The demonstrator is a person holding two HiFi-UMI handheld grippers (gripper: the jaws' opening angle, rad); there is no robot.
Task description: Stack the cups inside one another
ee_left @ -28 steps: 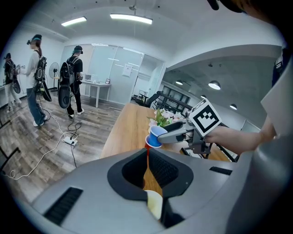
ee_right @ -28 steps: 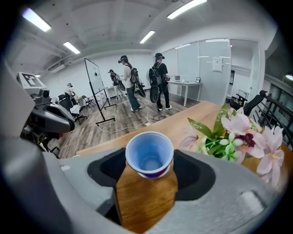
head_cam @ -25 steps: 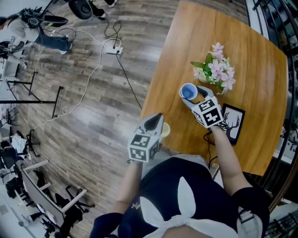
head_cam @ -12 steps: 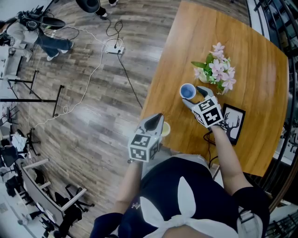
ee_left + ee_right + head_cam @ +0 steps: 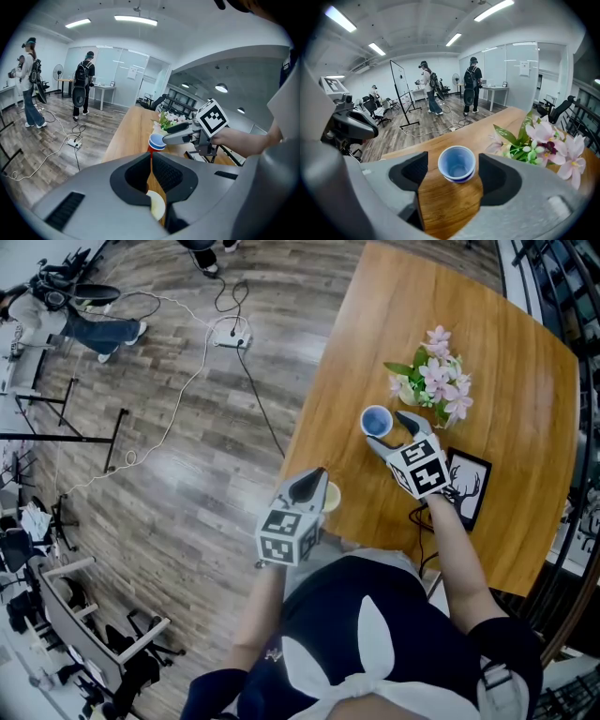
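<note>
Right claw (image 5: 453, 174) astride cup (image 5: 457, 162), wooden table (image 5: 449, 206)

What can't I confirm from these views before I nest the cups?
Yellow cup: head view, mostly behind the left gripper; left gripper view shows only a sliver between its jaws.
Red patch under the blue cup: left gripper view, cut off by the jaws; cup or not, unclear.

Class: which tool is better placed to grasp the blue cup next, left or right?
Right. The right tool has jaws apart either side of the blue cup, not touching it. The left tool sits at the near edge of the table, jaws nearly closed on the yellow cup.
</note>
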